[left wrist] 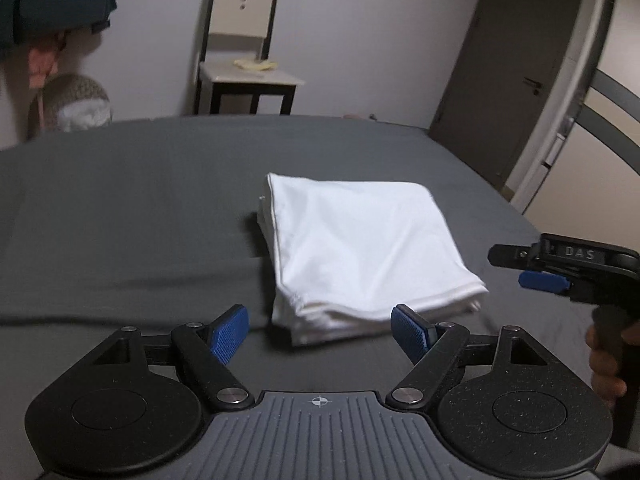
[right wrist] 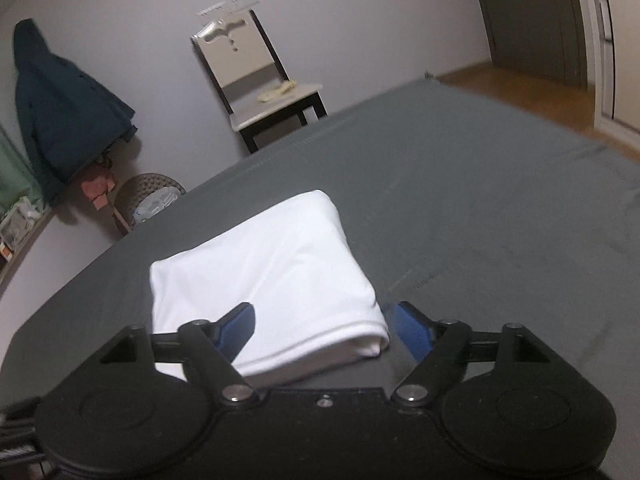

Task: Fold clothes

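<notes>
Left claw spread wide, holding nothing, just short of the folded white garment; right claw also released, empty, its blue pads straddling the garment's near corner; garment lies mid-bed on grey sheet; chair far against wall.

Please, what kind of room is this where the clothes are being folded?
Most likely a bedroom at home. The folded white garment lies on a bed with a grey sheet. A chair stands against the wall, a dark jacket hangs nearby, and an interior door is on the right.
</notes>
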